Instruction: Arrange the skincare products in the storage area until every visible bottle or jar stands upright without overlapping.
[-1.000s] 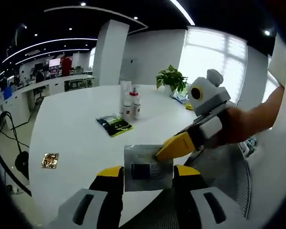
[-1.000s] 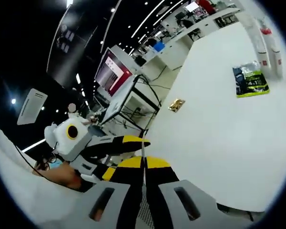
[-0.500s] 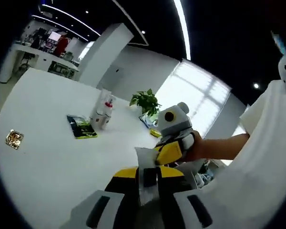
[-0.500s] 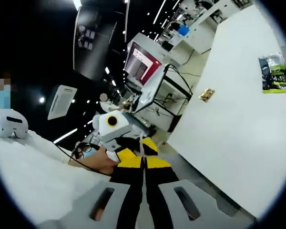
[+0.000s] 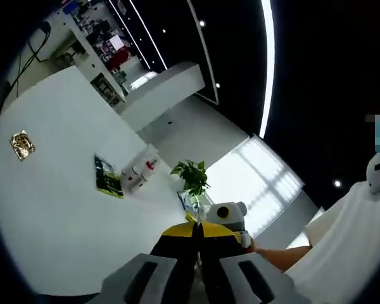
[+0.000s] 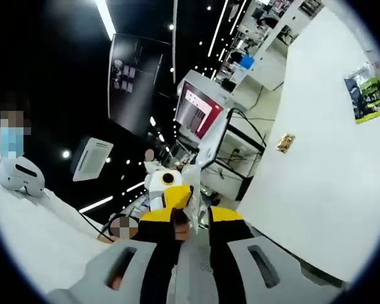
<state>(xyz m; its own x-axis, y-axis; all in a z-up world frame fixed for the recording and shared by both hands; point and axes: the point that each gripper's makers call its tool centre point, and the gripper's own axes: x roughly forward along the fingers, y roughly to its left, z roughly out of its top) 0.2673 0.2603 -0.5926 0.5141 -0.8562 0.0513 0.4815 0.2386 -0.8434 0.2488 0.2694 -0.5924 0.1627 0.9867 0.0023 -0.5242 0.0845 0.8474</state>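
My left gripper [image 5: 198, 229] is raised above the white table [image 5: 50, 209] and shut on a thin silver sachet [image 5: 198, 221], which I see edge-on. In the right gripper view the sachet [image 6: 191, 180] sticks up from the left gripper's yellow tips [image 6: 179, 196]. My right gripper [image 6: 193, 218] faces it closely, its jaws apart on either side of the sachet's lower part. A small group of white bottles with red caps [image 5: 139, 174] stands upright far across the table.
A green-and-black packet [image 5: 107, 177] lies beside the bottles, also in the right gripper view [image 6: 367, 88]. A small gold packet [image 5: 22, 144] rests near the table edge. A potted plant [image 5: 190, 177] stands behind. Desks and monitors lie beyond the table.
Both grippers have lifted and tilted up away from the table. The left jaws closed on the sachet. The right jaws, shut on it before, now stand apart.
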